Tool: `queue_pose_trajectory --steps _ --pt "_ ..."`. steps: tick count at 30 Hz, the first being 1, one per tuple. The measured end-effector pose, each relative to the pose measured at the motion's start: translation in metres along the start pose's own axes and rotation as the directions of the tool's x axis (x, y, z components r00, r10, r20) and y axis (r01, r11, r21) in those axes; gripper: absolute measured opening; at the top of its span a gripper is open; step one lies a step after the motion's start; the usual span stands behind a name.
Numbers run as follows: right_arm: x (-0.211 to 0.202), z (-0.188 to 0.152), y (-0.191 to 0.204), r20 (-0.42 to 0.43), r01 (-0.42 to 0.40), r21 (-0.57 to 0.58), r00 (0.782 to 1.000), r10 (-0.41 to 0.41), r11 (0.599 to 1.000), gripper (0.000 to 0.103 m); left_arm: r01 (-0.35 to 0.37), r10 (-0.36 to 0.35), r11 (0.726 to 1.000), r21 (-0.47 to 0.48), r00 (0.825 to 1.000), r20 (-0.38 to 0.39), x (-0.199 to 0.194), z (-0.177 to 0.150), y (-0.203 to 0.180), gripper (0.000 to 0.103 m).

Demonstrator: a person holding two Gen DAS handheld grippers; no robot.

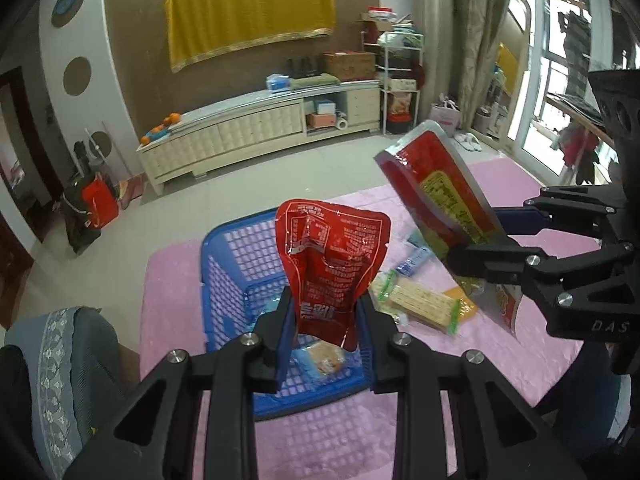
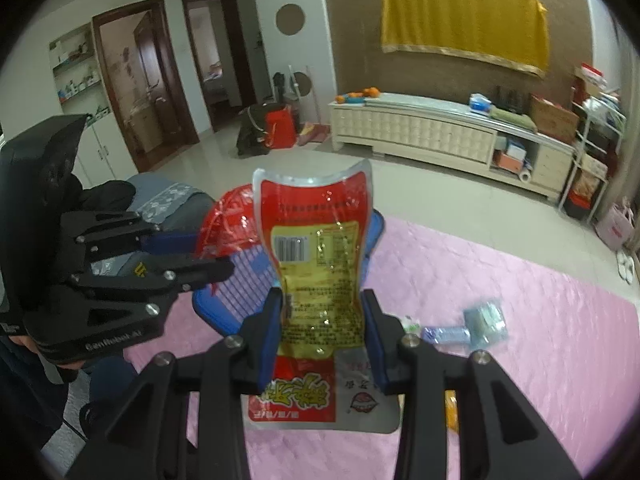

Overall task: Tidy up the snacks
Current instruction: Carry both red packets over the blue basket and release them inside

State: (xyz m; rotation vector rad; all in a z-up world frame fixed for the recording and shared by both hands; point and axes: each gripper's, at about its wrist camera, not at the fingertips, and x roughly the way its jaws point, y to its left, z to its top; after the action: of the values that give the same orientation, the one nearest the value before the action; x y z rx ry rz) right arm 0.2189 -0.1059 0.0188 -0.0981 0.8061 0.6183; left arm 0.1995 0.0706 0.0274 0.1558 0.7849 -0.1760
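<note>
Both tools are up off the pink mat (image 1: 520,380), each gripping a packet. The left gripper (image 1: 326,312) has its jaws nearly together, pinched on the lower half of a red packet (image 1: 332,260) that stands upright above the near half of the blue basket (image 1: 228,264). The right gripper (image 2: 322,312) is closed as far as it goes on a red and yellow packet (image 2: 316,248), whose silver top edge curls up at twelve o'clock and whose bottom hangs below the pads.

From the left view the right tool sits at three o'clock, its packet tilted and clear of the basket rim. From the right view the left tool is at nine o'clock, its red packet partly hidden behind the held one.

The mat has open room at five o'clock of the basket and along its far edge, where tiled floor (image 1: 280,176) begins. A grey cushion (image 1: 60,360) crowds the mat's corner at eight o'clock.

Inside the basket lie a pale blue wrapper (image 1: 272,306) and a round biscuit pack (image 1: 326,360). Just right of the basket, on the mat, lie a cracker pack (image 1: 420,304) and a small blue packet (image 1: 416,258); what the rest of that cluster is, I cannot quite make out.
</note>
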Motion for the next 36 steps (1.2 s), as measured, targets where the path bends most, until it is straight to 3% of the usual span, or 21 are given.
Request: queue_pose_trajectory --steps 12,17,29,36 --pt "0.075 0.040 -0.018 -0.101 -0.063 0.190 0.991 0.083 0.980 0.043 -0.025 0.019 0.997 -0.076 0.996 -0.082 0.057 0.037 0.054 0.027" --pt "0.108 0.045 -0.035 -0.166 -0.106 0.319 0.972 0.165 0.942 0.043 -0.041 0.032 0.997 -0.067 0.992 -0.122 0.085 0.040 0.060 0.027" --pt "0.141 0.059 -0.036 -0.228 -0.065 0.330 0.963 0.146 0.942 0.043 0.002 -0.026 0.989 -0.149 0.986 -0.164 0.123 0.042 0.084 0.029" --pt "0.151 0.065 -0.037 -0.239 -0.034 0.299 0.965 0.109 0.954 0.044 -0.009 -0.017 0.988 -0.157 0.987 -0.162 0.130 0.045 0.085 0.033"
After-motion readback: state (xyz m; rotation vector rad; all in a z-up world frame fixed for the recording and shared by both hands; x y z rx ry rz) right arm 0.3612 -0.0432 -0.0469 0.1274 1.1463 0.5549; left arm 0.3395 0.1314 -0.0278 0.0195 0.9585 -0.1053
